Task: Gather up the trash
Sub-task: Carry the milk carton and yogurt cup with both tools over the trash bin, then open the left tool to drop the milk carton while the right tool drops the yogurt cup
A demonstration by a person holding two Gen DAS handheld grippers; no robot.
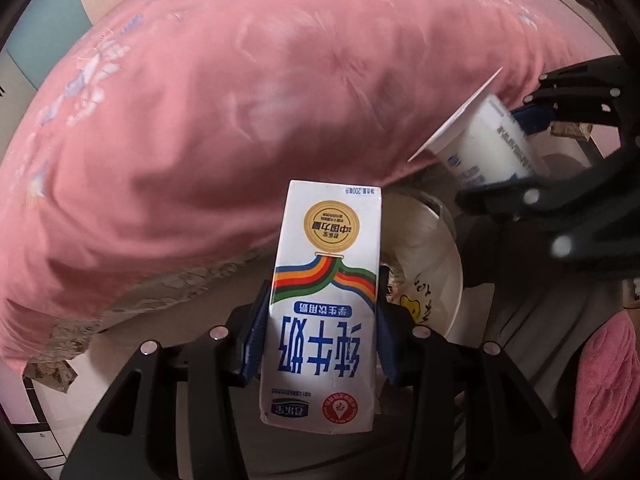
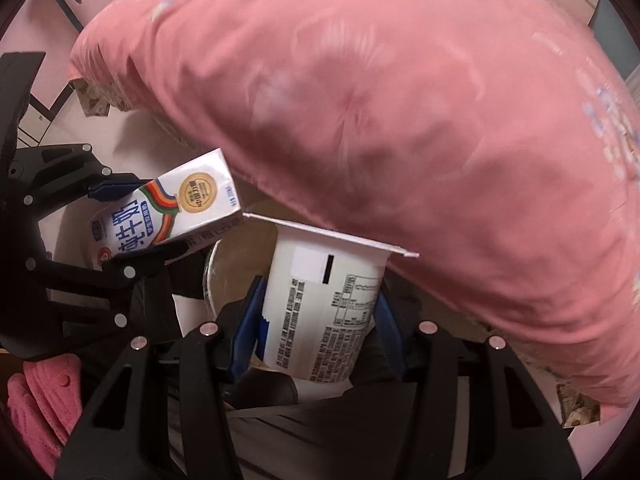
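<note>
My left gripper point(image 1: 320, 312) is shut on a white milk carton point(image 1: 324, 300) with rainbow stripes and a gold seal, held upside down. The carton also shows at the left of the right wrist view point(image 2: 168, 212). My right gripper point(image 2: 316, 320) is shut on a white yogurt cup point(image 2: 320, 312) with a square lid and printed label. The cup also shows at the right of the left wrist view point(image 1: 488, 148). Both items hang over a round white bin with a clear liner point(image 1: 436, 268), which is partly hidden in the right wrist view point(image 2: 228, 276).
A large pink quilt point(image 1: 240, 120) on a bed fills the space just beyond both grippers point(image 2: 400, 120). A floral bed sheet edge point(image 1: 172, 288) hangs below it. Pale tiled floor point(image 1: 36, 432) lies at the lower left. Pink fleece clothing point(image 1: 604, 392) is close at the right.
</note>
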